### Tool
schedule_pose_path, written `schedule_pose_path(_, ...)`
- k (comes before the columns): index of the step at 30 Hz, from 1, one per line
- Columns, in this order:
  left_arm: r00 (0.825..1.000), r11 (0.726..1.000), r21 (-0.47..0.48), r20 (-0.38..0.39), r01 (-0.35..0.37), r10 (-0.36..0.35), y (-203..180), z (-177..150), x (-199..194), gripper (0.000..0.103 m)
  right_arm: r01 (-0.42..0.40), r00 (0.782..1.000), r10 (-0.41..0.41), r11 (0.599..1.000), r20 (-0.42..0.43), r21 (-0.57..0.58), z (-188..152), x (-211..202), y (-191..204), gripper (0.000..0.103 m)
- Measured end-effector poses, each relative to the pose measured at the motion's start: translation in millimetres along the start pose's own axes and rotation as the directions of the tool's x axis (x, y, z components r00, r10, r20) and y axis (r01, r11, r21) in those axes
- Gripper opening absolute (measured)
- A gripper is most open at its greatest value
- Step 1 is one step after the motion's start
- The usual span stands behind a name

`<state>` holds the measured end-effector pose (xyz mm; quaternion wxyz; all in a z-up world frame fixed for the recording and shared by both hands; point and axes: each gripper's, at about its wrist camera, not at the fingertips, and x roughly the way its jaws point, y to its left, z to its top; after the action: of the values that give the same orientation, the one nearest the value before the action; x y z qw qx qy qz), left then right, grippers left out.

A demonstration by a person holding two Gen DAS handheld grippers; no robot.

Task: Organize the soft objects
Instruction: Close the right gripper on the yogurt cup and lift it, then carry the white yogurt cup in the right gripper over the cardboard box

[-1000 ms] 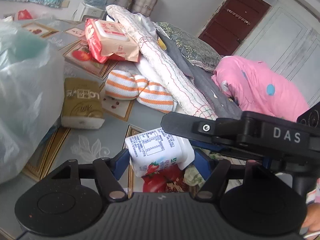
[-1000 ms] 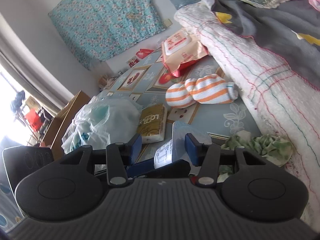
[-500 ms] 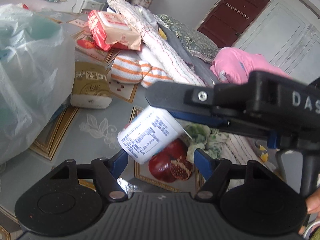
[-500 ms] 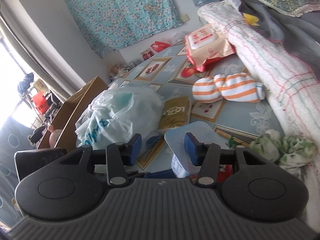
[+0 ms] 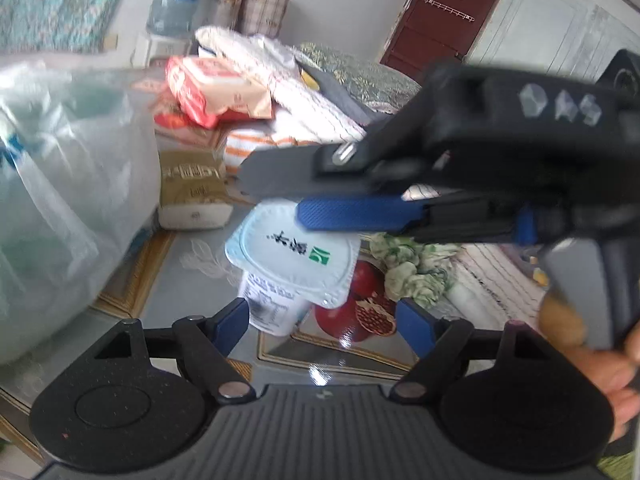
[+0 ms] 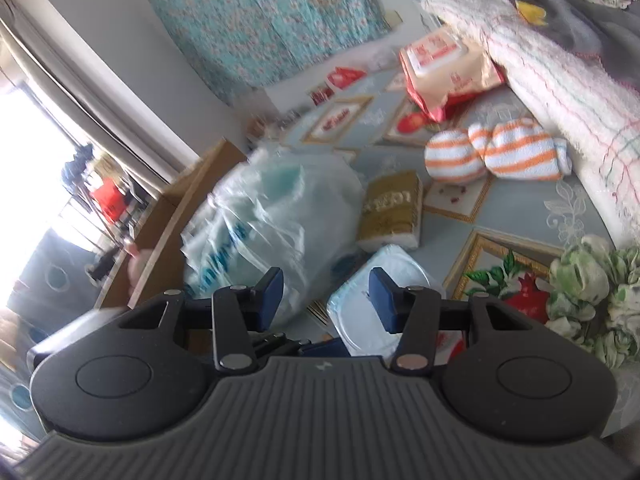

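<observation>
2 grippers meet at the yogurt cup — it stands upright on the counter, between the wide left fingers. Right gripper, fingers wide too, holds nothing; the cup lies beside its right finger.

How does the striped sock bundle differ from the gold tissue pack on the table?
The sock bundle is rounded, white with orange stripes; the tissue pack is a flat-sided block, gold with lettering. The pack sits beside the plastic bag; the socks lie nearer the white blanket. Both rest untouched on the table.
</observation>
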<state>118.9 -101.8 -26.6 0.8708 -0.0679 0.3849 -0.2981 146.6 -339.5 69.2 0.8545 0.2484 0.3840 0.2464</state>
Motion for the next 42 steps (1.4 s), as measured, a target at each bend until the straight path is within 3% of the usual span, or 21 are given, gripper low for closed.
schedule_pose_path(5, 0.996, 0.994, 0.065, 0.037, -0.088, 0.086, -6.5, 1.6, 5.1, 0.081, 0.048, 0.995, -0.047, 0.999, 0.094, -0.015, 9.9, -18.0, -7.6, 0.049)
schedule_pose_path(10, 0.989, 0.986, 0.086, 0.046, -0.140, 0.137, -5.3, 1.3, 16.5, 0.079, 0.066, 0.996, -0.069, 0.997, 0.054, 0.048, 9.8, -1.0, -32.9, 0.048)
schedule_pose_path(16, 0.985, 0.982, 0.100, 0.076, -0.163, 0.156, -6.6, 3.8, 23.5, 0.064, 0.011, 1.000, -0.010, 0.995, -0.013, 0.100, 6.2, 21.5, -49.1, 0.045)
schedule_pose_path(21, 0.985, 0.985, 0.087, 0.095, -0.152, 0.144, -4.9, 6.6, 21.8, 0.056, -0.013, 1.000, 0.016, 0.993, -0.023, 0.113, -0.3, 24.2, -50.8, 0.036)
schedule_pose_path(23, 0.984, 0.984, 0.086, 0.099, -0.153, 0.145, -5.4, 5.4, 21.3, 0.056, -0.006, 1.000, 0.008, 0.994, -0.017, 0.111, -2.5, 23.1, -49.8, 0.032)
schedule_pose_path(35, 0.973, 0.976, 0.118, 0.168, -0.181, 0.160, -20.9, 4.2, -6.1, 0.055, -0.024, 0.999, 0.022, 0.997, 0.029, 0.069, -7.5, -0.7, -28.3, 0.031)
schedule_pose_path(42, 0.945, 0.962, 0.120, 0.254, -0.244, 0.208, -28.8, 8.7, -42.5, 0.055, -0.074, 0.995, 0.075, 0.997, 0.064, -0.022, -2.5, -17.8, 9.4, 0.031)
